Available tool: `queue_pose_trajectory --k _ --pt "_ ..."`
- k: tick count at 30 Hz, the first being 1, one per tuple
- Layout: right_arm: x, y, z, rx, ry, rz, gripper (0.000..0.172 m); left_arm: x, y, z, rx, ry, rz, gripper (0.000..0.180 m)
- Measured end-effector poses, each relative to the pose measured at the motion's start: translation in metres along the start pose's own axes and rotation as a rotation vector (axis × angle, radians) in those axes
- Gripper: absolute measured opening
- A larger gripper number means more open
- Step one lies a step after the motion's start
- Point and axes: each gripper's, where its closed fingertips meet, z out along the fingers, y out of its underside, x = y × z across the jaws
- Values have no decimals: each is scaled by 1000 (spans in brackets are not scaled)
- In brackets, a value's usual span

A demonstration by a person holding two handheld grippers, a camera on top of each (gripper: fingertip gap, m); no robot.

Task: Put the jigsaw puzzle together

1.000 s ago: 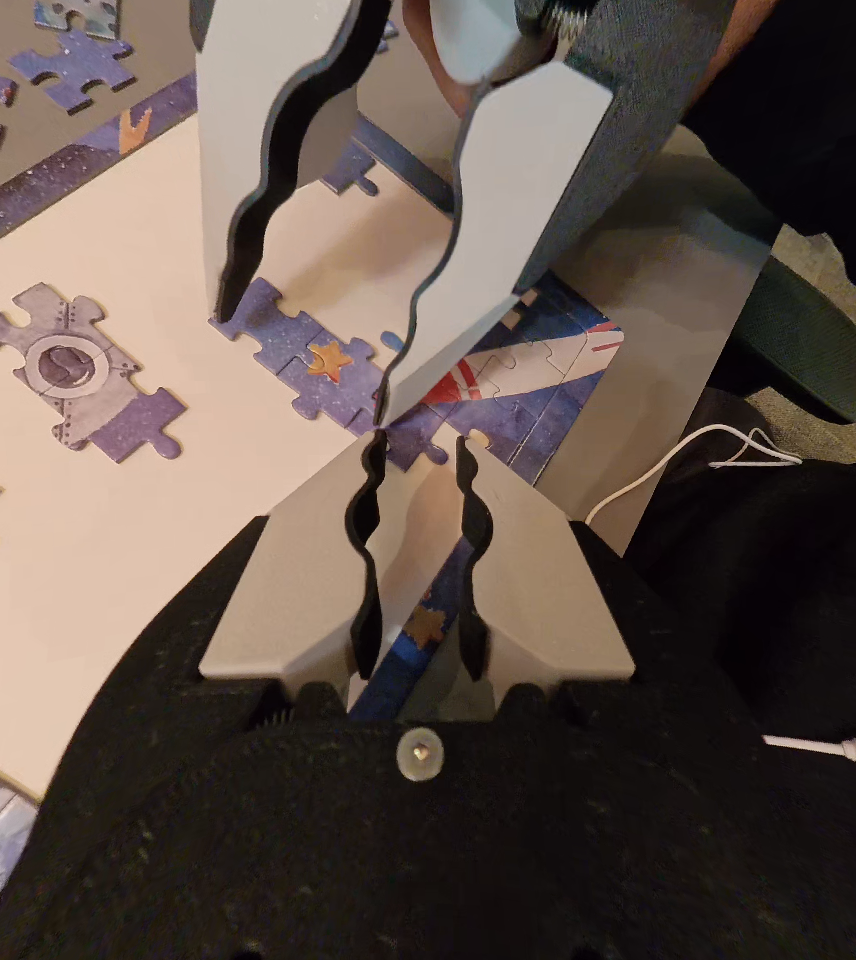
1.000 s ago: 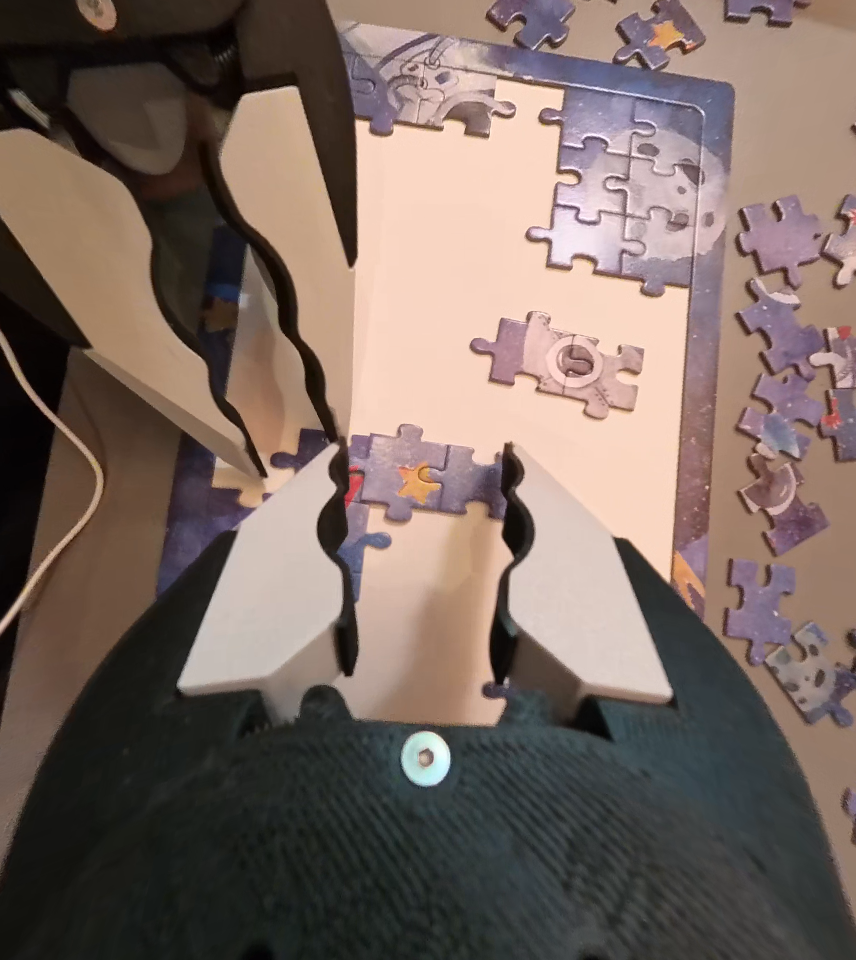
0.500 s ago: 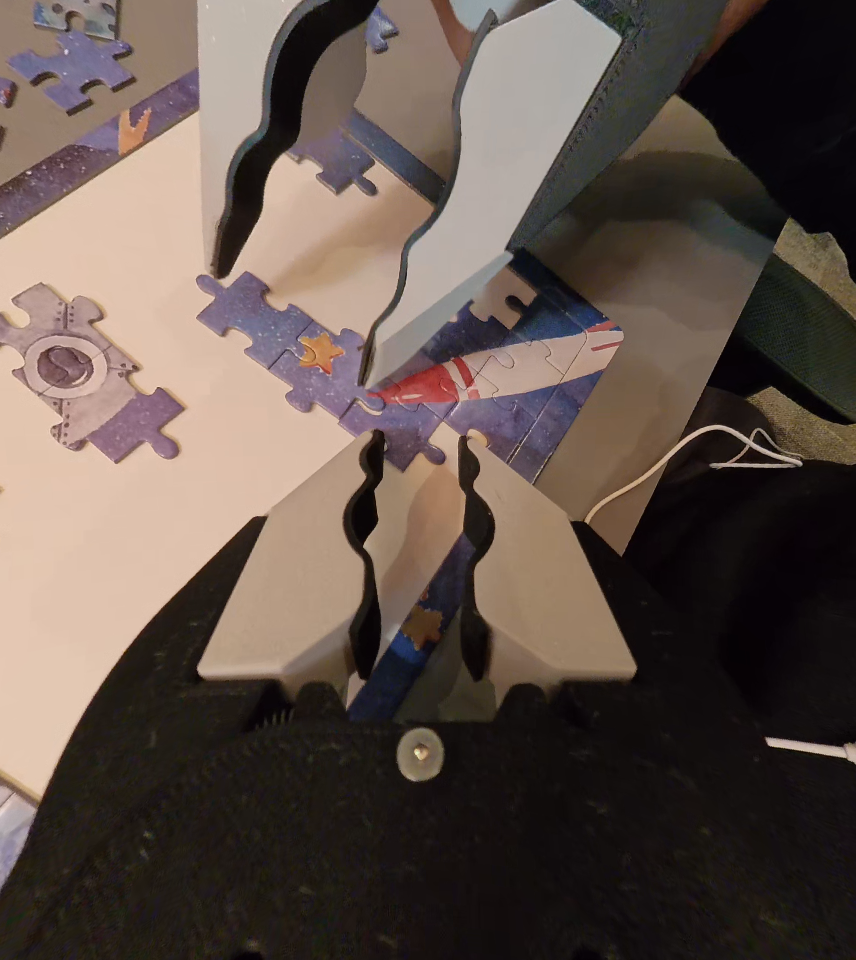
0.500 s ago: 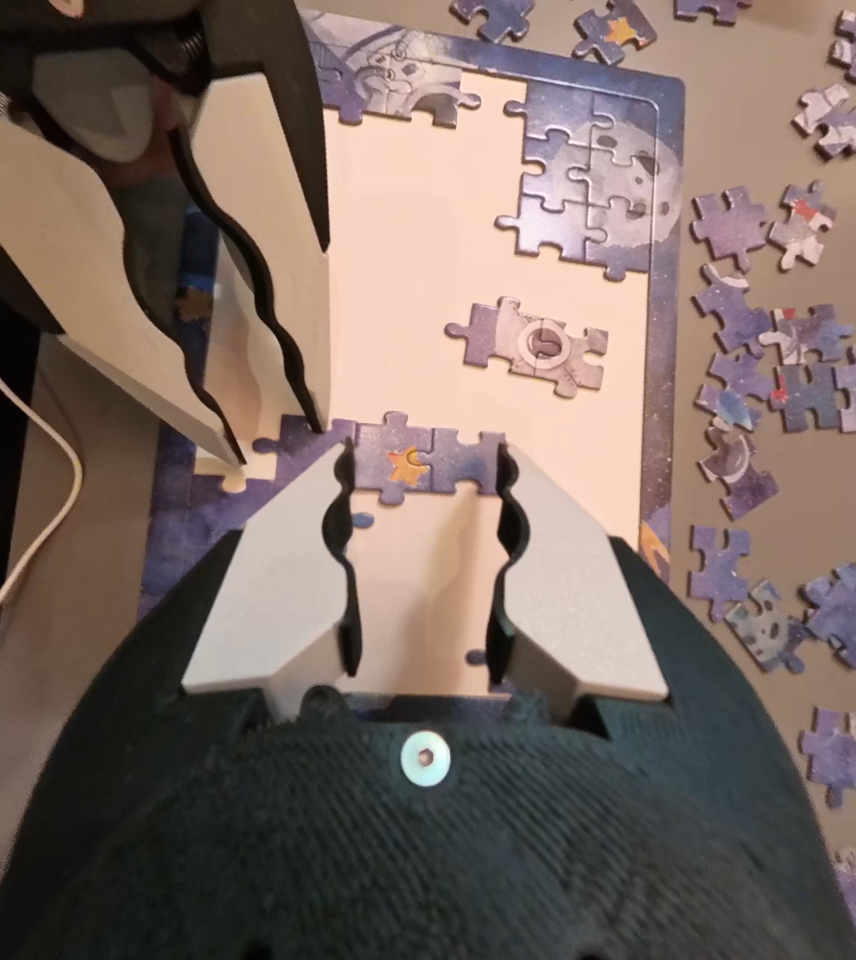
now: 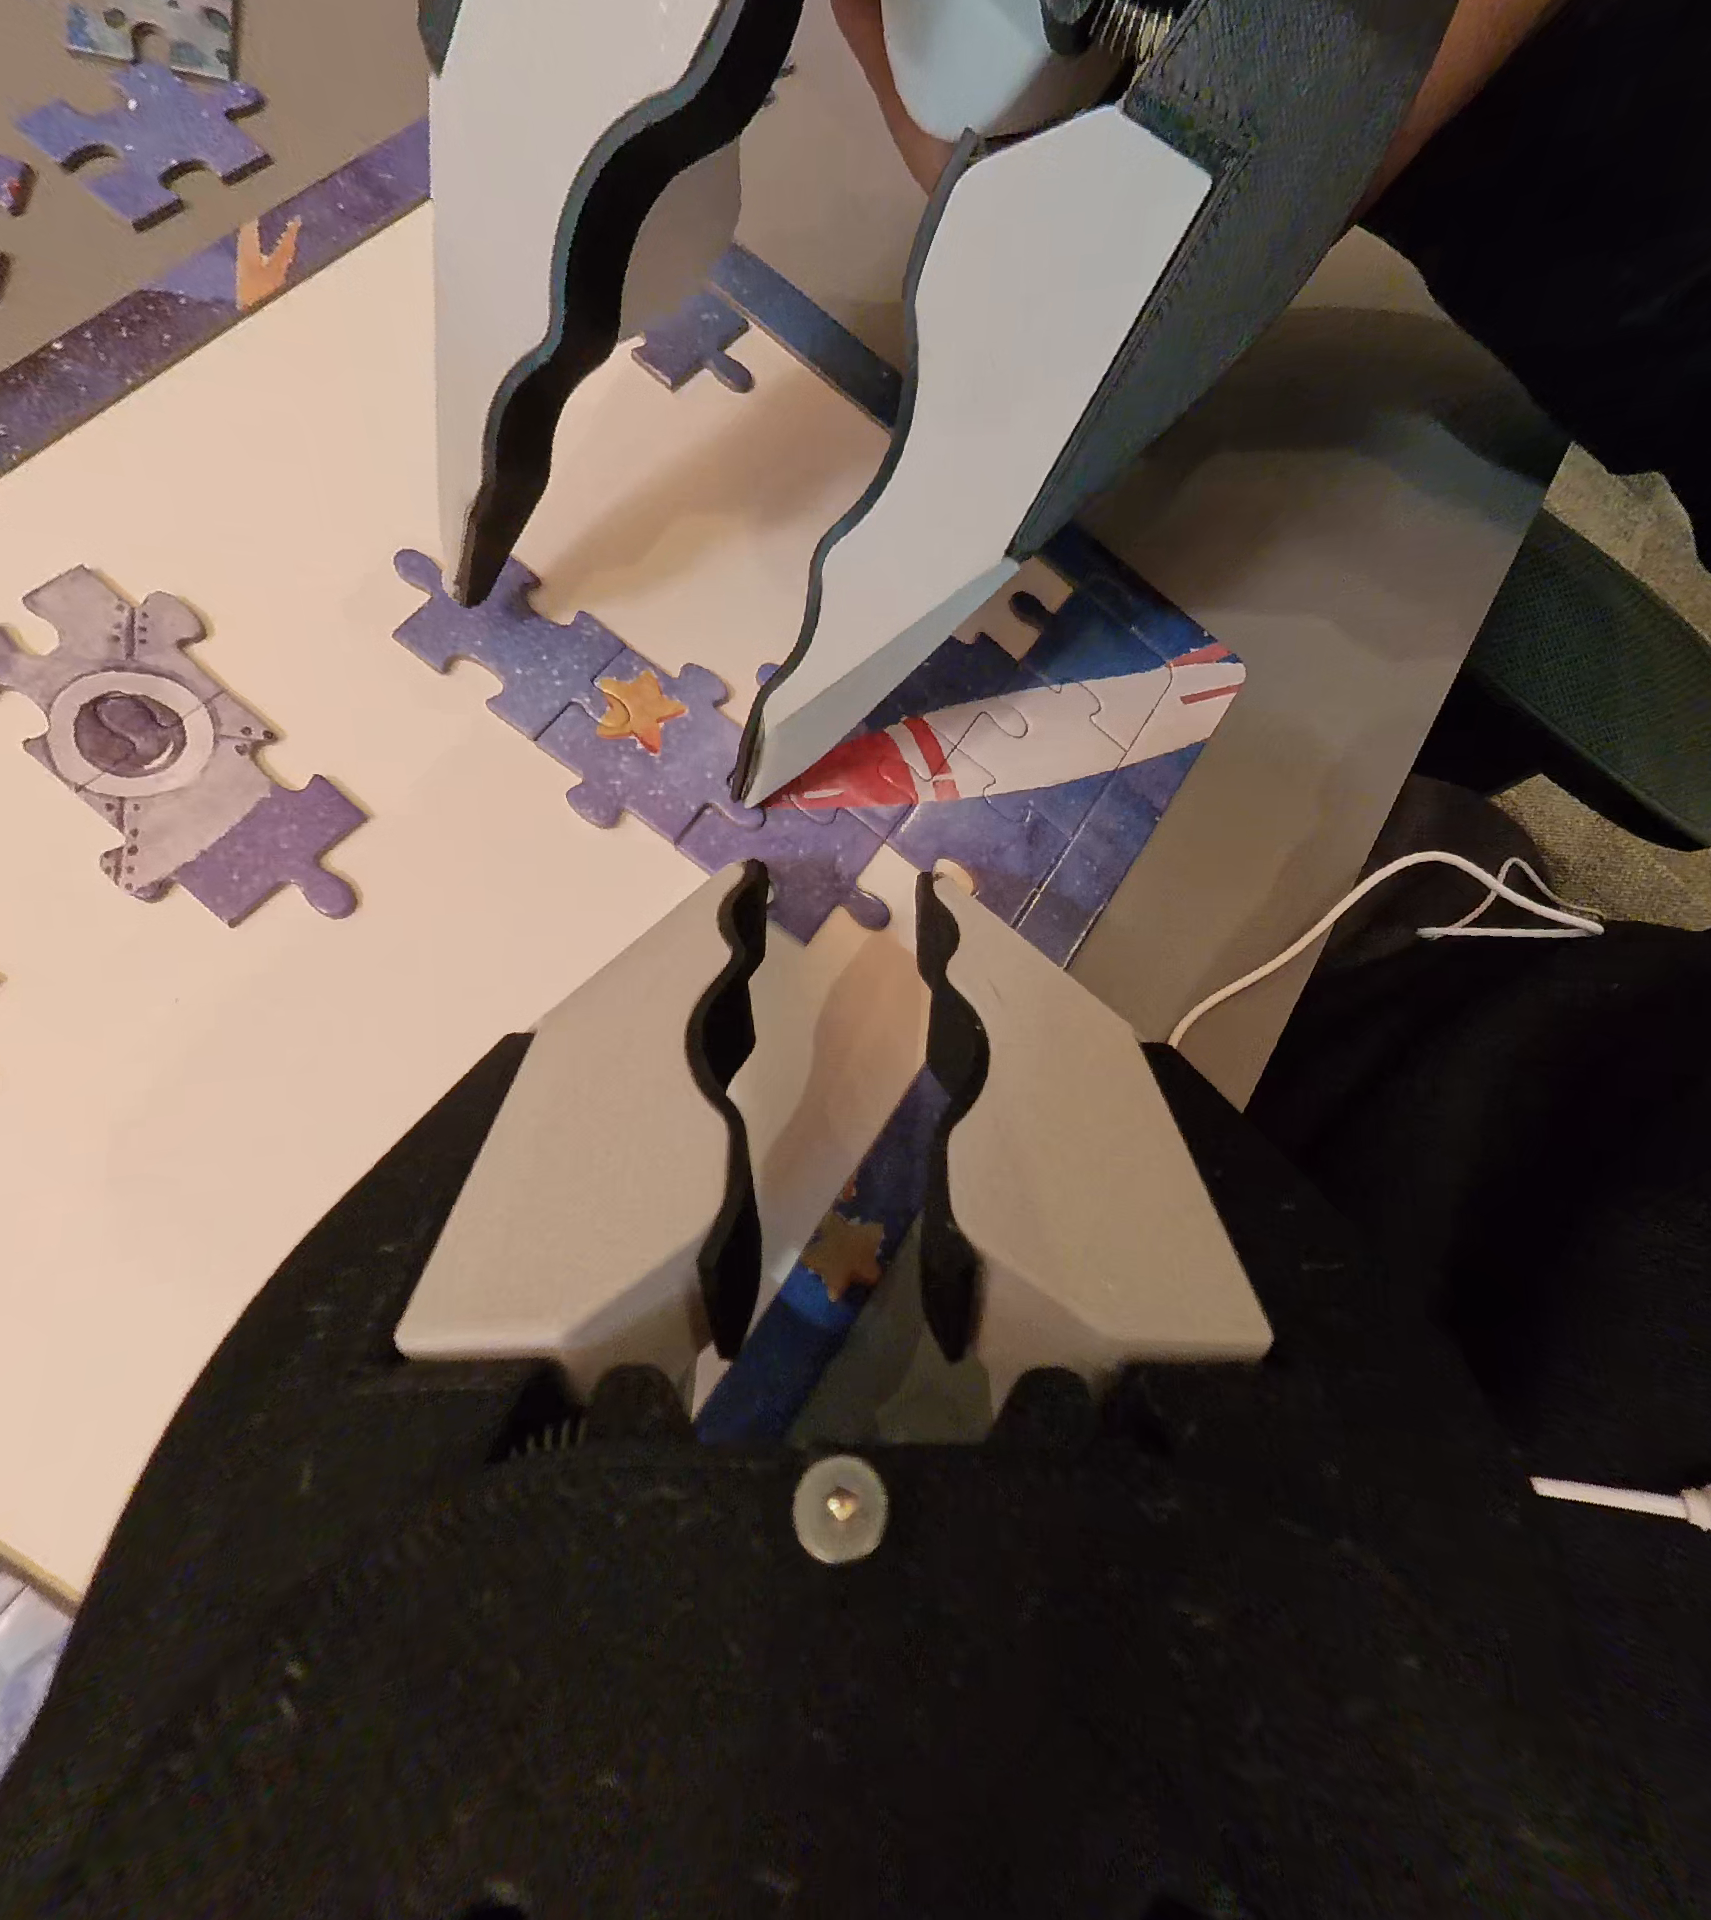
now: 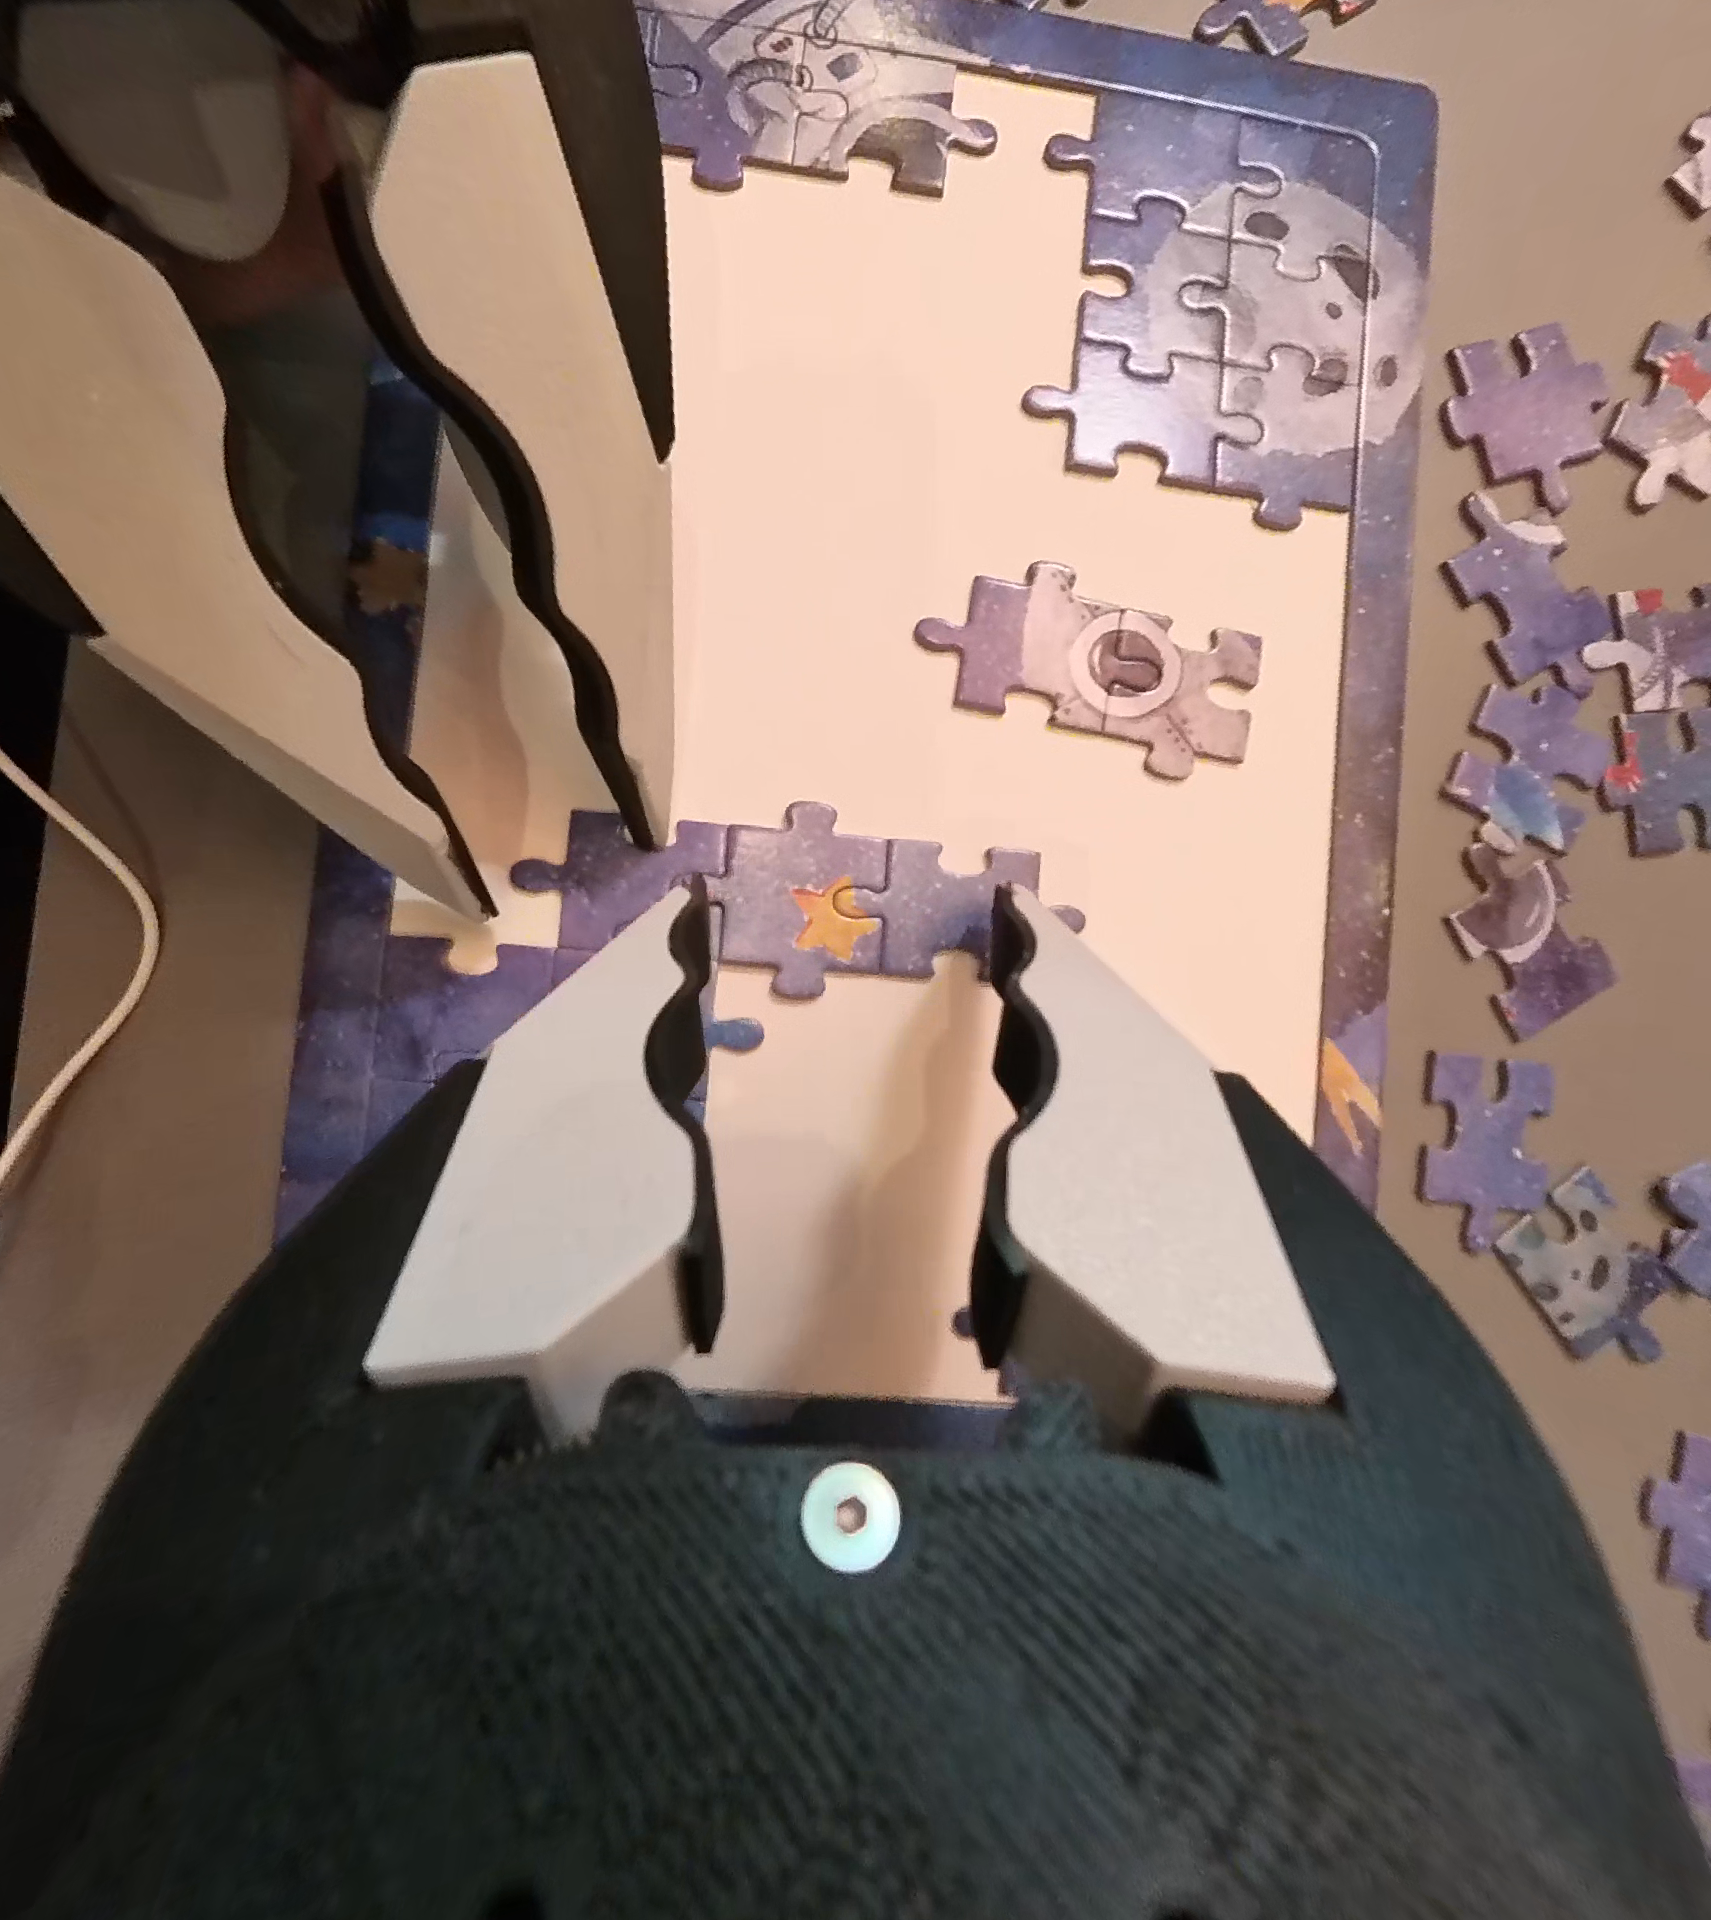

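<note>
Right gripper down on the cream puzzle board, jaws set wide, one tip at each end of the joined pair of purple pieces with an orange star; tips resting at the pair's outer edges, whether pressing in cannot be told, nothing lifted. Left gripper low over the same strip, jaws narrow and bare between them, tips poised at the purple piece where the strip joins the finished corner with the red and white rocket; one tip over the purple piece, the other at a small cream notch in the finished blue area, touching or just above cannot be told. Seen from the right wrist, left gripper's tips at the left end of the star strip, just beside the right gripper's left finger. Farther up the board, a loose joined pair of grey pieces with a round porthole, well apart from both grippers. Moon section assembled in the far right corner of the frame. Many loose purple pieces scattered on the tan table to the right of the board. White cable trailing off the table's left edge.
</note>
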Motion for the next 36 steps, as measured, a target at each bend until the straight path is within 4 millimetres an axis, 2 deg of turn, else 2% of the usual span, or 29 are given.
queue_pose_trajectory --k 6,11,16,21,23,28,32,36 --pt "0 -1 -1 -2 3 -7 53 0 0 0 2 1 -1 27" --pt "3 -10 -5 37 9 6 50 0 0 0 2 0 1 27" --pt "6 -4 3 -12 17 -2 51 0 0 0 1 0 0 28" --pt "8 -8 2 1 27 -3 49 0 0 0 0 -1 1 28" --pt "8 -3 4 -15 24 6 51 0 0 0 0 0 0 28" --pt "10 -3 -5 24 40 36 49 0 0 0 2 -1 1 28" --pt "9 4 -1 12 26 71 53 0 0 0 1 1 -1 28" --pt "22 -9 -24 126 106 100 47 3 -4 -3 27 12 -9 30"
